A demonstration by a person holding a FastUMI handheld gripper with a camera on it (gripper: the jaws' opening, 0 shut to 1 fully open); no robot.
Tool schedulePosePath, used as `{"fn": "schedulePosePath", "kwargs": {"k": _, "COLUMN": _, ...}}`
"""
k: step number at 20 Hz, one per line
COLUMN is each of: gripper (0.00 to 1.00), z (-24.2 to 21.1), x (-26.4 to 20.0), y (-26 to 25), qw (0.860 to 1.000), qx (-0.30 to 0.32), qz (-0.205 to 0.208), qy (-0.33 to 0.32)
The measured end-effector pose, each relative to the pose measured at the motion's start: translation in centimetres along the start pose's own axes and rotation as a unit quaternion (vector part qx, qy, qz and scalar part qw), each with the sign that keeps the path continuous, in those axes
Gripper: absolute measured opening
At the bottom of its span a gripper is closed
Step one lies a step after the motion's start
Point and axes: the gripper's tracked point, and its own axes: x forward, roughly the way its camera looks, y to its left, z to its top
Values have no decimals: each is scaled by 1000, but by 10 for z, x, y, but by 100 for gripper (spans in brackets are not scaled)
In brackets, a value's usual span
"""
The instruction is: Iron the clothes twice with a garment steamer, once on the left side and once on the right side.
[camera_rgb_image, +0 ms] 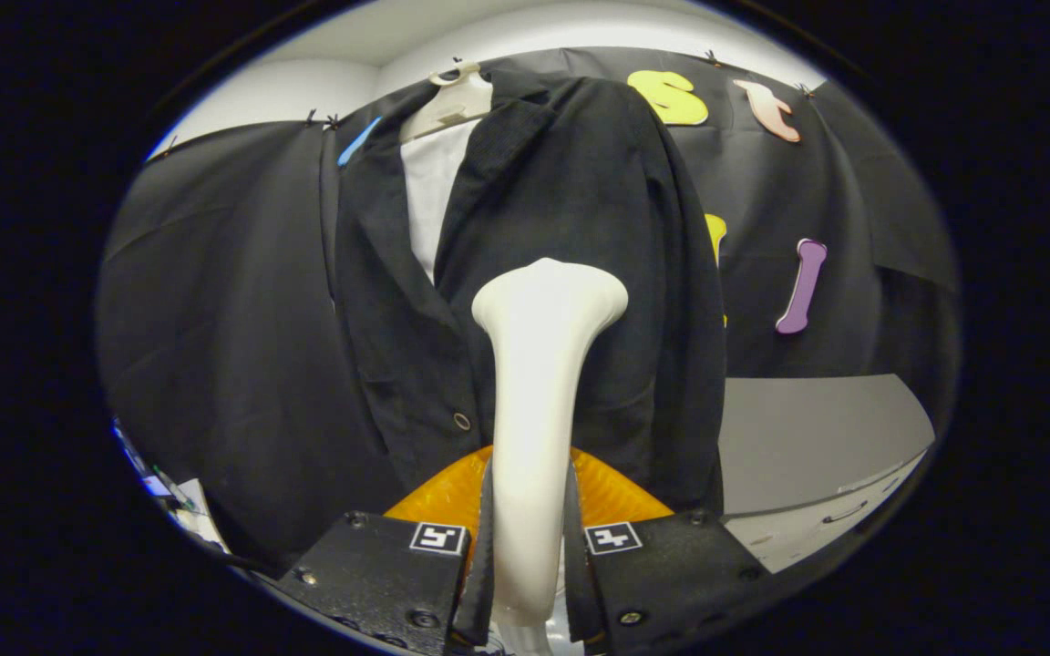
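- Claw (530, 547) clamped on garment steamer (539, 383), both fingers pressing its neck.
- Steamer head against black jacket (580, 228), right of the button (462, 421).
- Likely mid-pass; next, steady stroke along panel.

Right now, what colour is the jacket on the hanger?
Black, plain, seen best in the gripper view: the jacket hangs just beyond the steamer.
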Motion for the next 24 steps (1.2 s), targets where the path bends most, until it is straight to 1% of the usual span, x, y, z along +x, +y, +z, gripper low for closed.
{"fn": "schedulePosePath", "kwargs": {"k": 12, "gripper": 34, "z": -70, "x": 10, "y": -6, "qw": 999, "qx": 1, "qz": -13, "qy": 50}}
{"fn": "schedulePosePath", "kwargs": {"k": 15, "gripper": 34, "z": -92, "x": 12, "y": -7, "qw": 998, "qx": 3, "qz": -14, "qy": 65}}
{"fn": "schedulePosePath", "kwargs": {"k": 24, "gripper": 34, "z": -138, "x": 24, "y": -8, "qw": 994, "qx": 6, "qz": -11, "qy": 109}}
